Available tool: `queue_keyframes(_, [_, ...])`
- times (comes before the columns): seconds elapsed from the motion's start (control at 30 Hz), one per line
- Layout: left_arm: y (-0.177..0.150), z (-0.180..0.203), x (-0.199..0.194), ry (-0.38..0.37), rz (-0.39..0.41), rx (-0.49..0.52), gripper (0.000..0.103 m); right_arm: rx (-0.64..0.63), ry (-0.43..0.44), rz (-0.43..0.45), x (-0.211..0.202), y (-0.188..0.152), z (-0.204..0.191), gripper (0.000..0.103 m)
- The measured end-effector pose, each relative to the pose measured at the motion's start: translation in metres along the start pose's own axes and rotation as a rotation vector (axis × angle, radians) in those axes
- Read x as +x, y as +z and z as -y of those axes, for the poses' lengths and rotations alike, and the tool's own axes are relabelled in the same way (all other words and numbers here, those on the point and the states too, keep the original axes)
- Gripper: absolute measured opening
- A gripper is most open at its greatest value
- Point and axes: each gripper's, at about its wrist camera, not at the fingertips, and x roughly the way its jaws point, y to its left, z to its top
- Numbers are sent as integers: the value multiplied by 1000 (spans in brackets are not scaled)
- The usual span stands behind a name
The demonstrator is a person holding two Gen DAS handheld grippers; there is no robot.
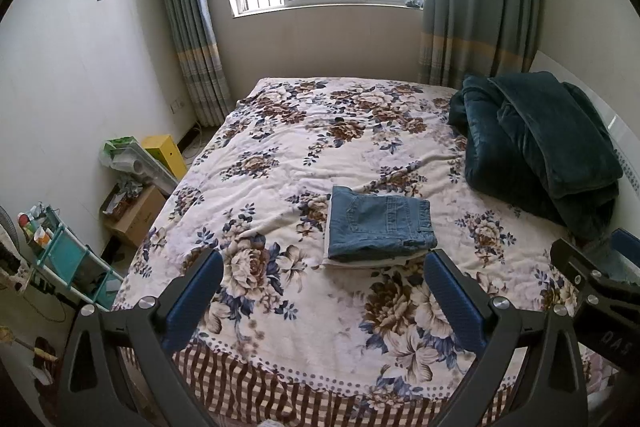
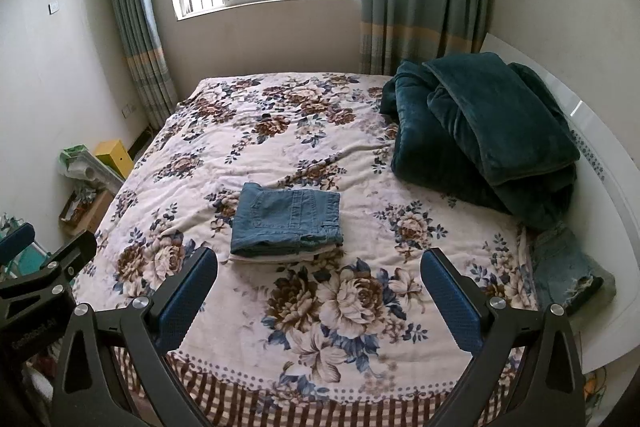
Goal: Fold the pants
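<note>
Folded blue denim pants (image 1: 380, 227) (image 2: 286, 219) lie in a compact rectangle in the middle of the floral bed cover (image 1: 304, 331) (image 2: 328, 347), on top of a folded white garment (image 1: 360, 263) whose edge shows beneath. My left gripper (image 1: 324, 267) is open above the near part of the bed, its blue pads apart and empty, just short of the stack. My right gripper (image 2: 320, 265) is open and empty too, equally short of the pants. In the left wrist view the right gripper's body (image 1: 596, 279) shows at the right edge.
A dark green quilt (image 1: 532, 147) (image 2: 480, 135) is piled at the bed's right rear. Another pair of worn jeans (image 2: 568, 267) lies by the white headboard (image 2: 600, 163). Boxes (image 1: 136, 215) and a teal shelf (image 1: 68, 259) stand on the floor left of the bed.
</note>
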Motion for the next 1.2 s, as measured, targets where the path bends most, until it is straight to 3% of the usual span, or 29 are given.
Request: queue_keyframes(1.2, [-3,0,-9,-19,-4,-17,103,-5,16,-10,-4,-7,8,103])
